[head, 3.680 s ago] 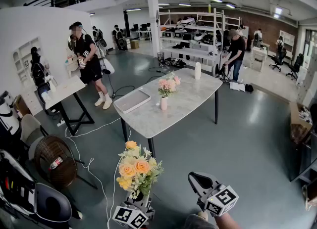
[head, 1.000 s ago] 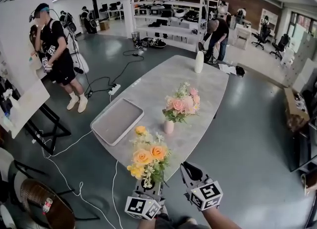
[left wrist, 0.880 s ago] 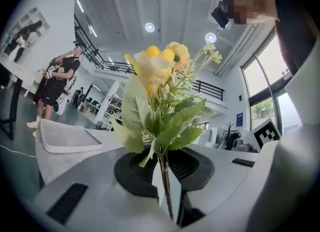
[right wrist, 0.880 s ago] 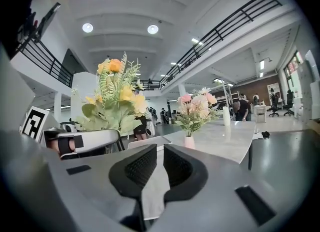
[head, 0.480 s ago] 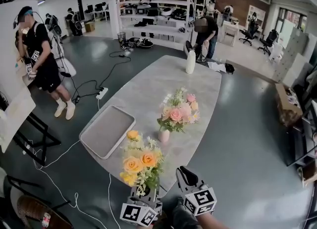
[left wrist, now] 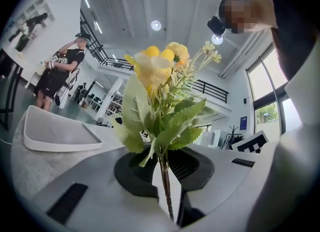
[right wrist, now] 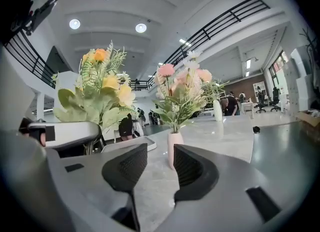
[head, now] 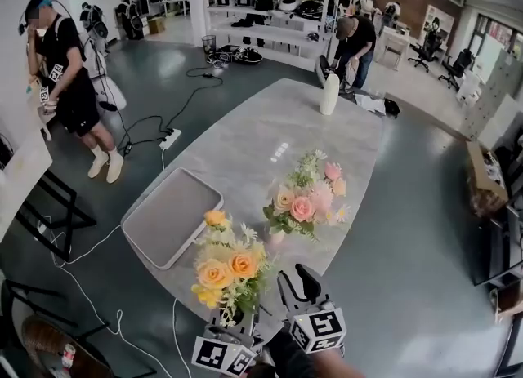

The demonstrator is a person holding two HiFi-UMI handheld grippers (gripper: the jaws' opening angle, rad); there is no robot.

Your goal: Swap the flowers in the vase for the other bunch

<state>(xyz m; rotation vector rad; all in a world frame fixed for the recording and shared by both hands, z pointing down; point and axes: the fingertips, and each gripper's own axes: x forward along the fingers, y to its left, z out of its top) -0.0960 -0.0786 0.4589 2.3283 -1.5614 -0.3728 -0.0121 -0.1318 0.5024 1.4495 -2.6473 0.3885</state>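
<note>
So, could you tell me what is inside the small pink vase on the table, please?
A bunch of pink and peach flowers with green leaves stands in the vase. The vase's opaque wall hides the stem ends and whatever else is inside.

We are seeing bright, even light coming from ceiling lamps and a tall window; the table is glinting, and the fisheye edges are bending, darkening and blurring.

You have bare table between tray and vase; pink flowers spread wide above the vase.
</note>
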